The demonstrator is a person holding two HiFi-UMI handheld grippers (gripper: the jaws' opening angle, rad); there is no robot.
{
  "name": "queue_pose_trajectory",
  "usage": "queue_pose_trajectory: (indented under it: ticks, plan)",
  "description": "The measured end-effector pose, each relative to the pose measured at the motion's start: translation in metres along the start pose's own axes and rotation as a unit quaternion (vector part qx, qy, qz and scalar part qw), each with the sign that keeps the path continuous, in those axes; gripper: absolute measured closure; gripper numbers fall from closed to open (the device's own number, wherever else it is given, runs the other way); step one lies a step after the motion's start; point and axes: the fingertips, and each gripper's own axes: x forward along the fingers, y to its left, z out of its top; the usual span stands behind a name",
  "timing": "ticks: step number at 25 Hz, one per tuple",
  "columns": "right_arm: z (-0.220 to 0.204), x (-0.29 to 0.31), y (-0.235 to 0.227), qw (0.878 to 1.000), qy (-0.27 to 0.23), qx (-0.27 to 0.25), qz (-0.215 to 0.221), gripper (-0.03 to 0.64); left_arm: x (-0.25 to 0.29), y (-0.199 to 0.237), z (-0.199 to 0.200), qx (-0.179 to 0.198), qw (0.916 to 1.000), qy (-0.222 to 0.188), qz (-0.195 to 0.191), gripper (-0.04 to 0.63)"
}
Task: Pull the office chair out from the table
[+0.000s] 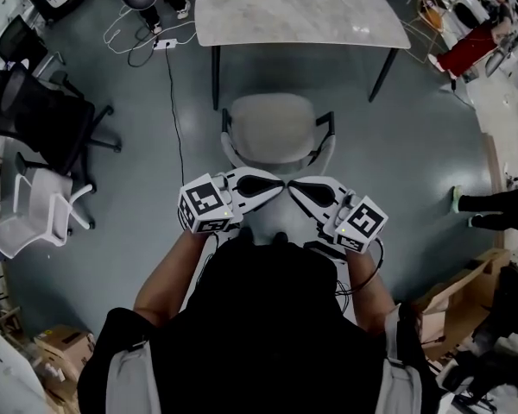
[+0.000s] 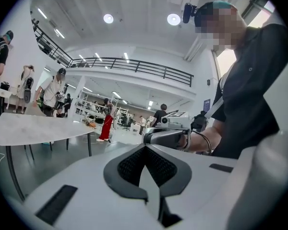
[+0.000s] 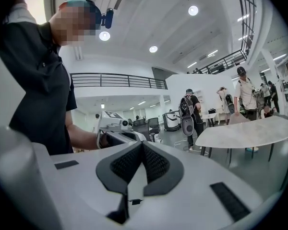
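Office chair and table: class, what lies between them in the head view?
Only bare grey floor separates the office chair from the table, flanked by the table's two dark legs; the head view shows it.

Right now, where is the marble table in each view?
Head view: table at top centre, beyond the chair.
Left gripper view: table at the left, mid-height.
Right gripper view: table at the right, mid-height.
Shared landmark: the person's black shirt, bottom in the head view, right in the left gripper view, left in the right gripper view.
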Motion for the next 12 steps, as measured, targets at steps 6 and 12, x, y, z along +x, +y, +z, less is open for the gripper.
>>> queue_pose_trajectory:
  ticks: [6, 12]
  plan:
    - [-0.015, -0.009, -0.001, 1.000, 0.013, 0.001, 0.006, 0.598, 0.013, -0.006, -0.005, -0.012, 0.9999, -0.003, 0.001, 0.584]
    - [-0.013, -0.010, -0.007, 1.000, 0.004, 0.002, -0.001, 0.597, 0.012, -0.003, -0.010, -0.011, 0.9999, 0.005, 0.008, 0.583]
